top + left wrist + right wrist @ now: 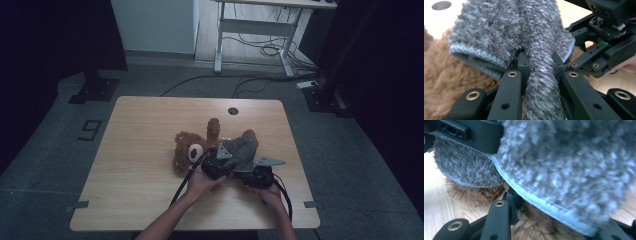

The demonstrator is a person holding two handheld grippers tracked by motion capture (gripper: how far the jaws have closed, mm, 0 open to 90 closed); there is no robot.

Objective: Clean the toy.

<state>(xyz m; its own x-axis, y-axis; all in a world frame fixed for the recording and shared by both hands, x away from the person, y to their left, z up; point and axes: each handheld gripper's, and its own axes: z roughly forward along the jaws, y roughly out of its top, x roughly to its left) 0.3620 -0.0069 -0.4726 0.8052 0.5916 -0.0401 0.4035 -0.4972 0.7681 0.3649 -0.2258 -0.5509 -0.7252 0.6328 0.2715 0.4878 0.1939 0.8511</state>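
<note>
A brown teddy bear [192,148] lies on its back near the middle of the wooden table [135,175], its head toward the left and one leg sticking up toward the round cable hole [233,110] at the table's far edge. A grey fuzzy garment [242,149] covers the bear's body on the side away from the head.

Seen from the high view, both hands sit just on the near side of the bear. The left gripper [216,162] is pressed against the garment right beside the bear's head, and the right gripper [257,175] is at the garment's other, near edge, just beside the left one.

In the left gripper view, the left gripper's jaws are clenched on a bunched fold of the grey garment [541,75], which runs up between them; the ribbed hem [477,58] hangs to one side over the bear's brown fur [446,82], and the right gripper [596,57] shows close by against the same cloth.

In the right gripper view, the garment's stitched edge [541,202] lies across the jaws with brown fur [534,225] beneath it. One jaw is under the cloth; the other is hidden by it, so I cannot tell whether that claw is gripping or released
</note>
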